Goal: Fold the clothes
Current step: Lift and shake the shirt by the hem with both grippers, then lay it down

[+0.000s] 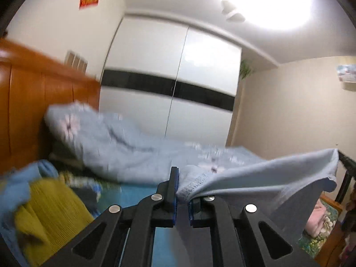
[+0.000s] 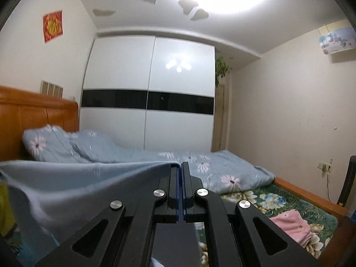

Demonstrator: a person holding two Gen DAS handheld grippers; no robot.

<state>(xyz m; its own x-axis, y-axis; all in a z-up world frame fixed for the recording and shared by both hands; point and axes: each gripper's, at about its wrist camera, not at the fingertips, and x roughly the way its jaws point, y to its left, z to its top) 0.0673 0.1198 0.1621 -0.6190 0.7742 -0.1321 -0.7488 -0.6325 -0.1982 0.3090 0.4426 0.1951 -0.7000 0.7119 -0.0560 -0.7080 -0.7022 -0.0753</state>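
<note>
A light blue garment (image 1: 267,178) hangs stretched in the air between my two grippers above a bed. My left gripper (image 1: 182,194) is shut on a stitched edge of it, and the cloth runs off to the right of the jaws. In the right wrist view the same light blue garment (image 2: 73,184) spreads to the left and droops below the jaws. My right gripper (image 2: 180,169) is shut on its upper edge, the pads pressed together with only thin cloth between them. Both grippers point roughly level across the room.
A blue flowered quilt (image 2: 200,164) lies heaped along the bed against an orange wooden headboard (image 2: 40,115). A pile of clothes, olive-yellow (image 1: 51,213) and blue, sits at the left. A folded pink garment (image 2: 291,224) rests on the green flowered sheet (image 2: 278,198). A white wardrobe (image 2: 151,89) stands behind.
</note>
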